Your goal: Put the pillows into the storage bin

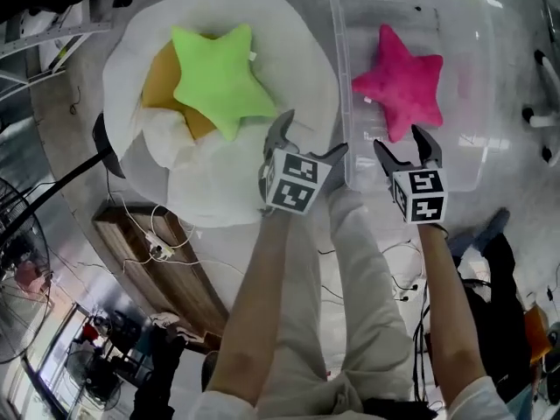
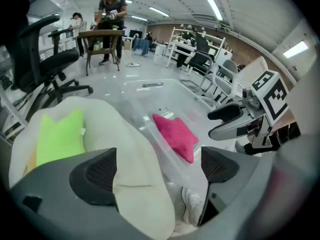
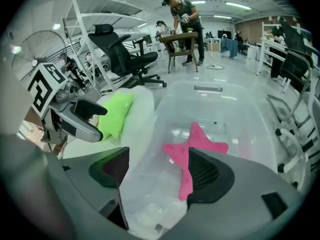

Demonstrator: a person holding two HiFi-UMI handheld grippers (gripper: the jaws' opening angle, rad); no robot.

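Closest to you, your left gripper (image 1: 311, 143) and your right gripper (image 1: 405, 147) both hang with their fingers spread wide and nothing between them. The left sits over the near edge of the white beanbag (image 1: 293, 42), the right just over the near wall of the storage bin (image 1: 477, 86). By my reading you are about a third of the way through: one pillow is in and two are left. The pink star pillow (image 1: 404, 81) lies flat on the bin's bottom, a plush five-pointed shape that looks soft enough to squash under the fingers. The bin itself is clear, hard plastic with rounded corners and glossy walls that throw back the ceiling lights. To its left, the beanbag is a matte, slumped, roundish sack, dented where it carries its load. On it lies the green star pillow (image 1: 223, 77), the same plush star form with a small white tag at one edge. It rests on top of an orange pillow (image 1: 162, 86) whose shape is mostly hidden beneath it.
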